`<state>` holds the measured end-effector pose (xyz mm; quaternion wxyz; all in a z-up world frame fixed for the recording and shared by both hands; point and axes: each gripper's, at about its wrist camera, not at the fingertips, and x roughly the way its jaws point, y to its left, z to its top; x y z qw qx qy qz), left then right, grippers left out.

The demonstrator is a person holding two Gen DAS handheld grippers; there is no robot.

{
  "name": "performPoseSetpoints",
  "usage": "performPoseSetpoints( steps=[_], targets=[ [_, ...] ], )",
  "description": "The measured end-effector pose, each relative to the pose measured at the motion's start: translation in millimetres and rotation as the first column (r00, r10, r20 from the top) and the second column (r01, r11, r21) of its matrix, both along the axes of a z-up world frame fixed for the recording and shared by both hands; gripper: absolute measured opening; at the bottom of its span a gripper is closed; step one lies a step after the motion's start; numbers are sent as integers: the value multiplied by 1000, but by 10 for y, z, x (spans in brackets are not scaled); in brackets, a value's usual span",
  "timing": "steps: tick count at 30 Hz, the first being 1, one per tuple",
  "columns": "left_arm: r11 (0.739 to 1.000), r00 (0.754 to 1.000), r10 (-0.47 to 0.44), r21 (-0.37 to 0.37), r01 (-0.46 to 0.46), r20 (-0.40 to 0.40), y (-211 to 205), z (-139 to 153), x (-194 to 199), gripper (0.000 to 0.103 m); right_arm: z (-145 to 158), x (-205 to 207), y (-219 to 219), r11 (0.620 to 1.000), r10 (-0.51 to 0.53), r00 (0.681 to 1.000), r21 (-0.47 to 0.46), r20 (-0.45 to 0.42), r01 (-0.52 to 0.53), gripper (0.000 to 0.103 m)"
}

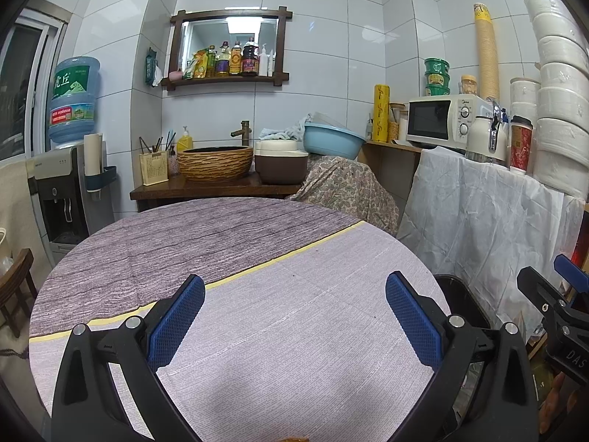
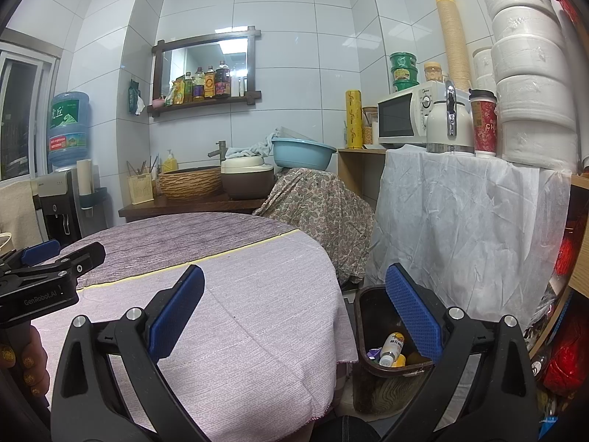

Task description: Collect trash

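Observation:
My left gripper (image 1: 294,316) hangs open over the round table (image 1: 257,243), with only cloth showing between its blue pads. My right gripper (image 2: 294,313) is open too, at the table's right edge (image 2: 239,276), its right finger over a dark trash bin (image 2: 371,386) on the floor. Inside the bin lie a small white bottle (image 2: 392,348) and yellow and purple scraps. From the left wrist view the bin (image 1: 456,287) shows past the table edge, with the right gripper (image 1: 548,276) beside it. The left gripper (image 2: 70,252) appears at far left of the right wrist view, held by a hand (image 2: 22,361).
A cloth-draped shelf (image 2: 460,221) with a microwave (image 2: 405,118), kettle and cup stands right of the bin. A patterned cover (image 2: 316,206) hangs behind the table. A sink counter (image 1: 213,188) and water dispenser (image 1: 62,191) stand farther back. A wooden chair (image 1: 14,287) is at left.

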<state>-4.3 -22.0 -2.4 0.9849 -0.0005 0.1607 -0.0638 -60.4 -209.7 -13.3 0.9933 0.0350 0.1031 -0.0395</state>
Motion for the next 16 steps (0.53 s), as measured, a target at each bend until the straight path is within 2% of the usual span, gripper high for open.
performPoseSetpoints(
  steps=[16],
  targets=[
    [1000,1000,-1,-2,1,-3,4,5,2,98,7,3,-6,1000,1,1000,0,0,-1,97]
  ],
)
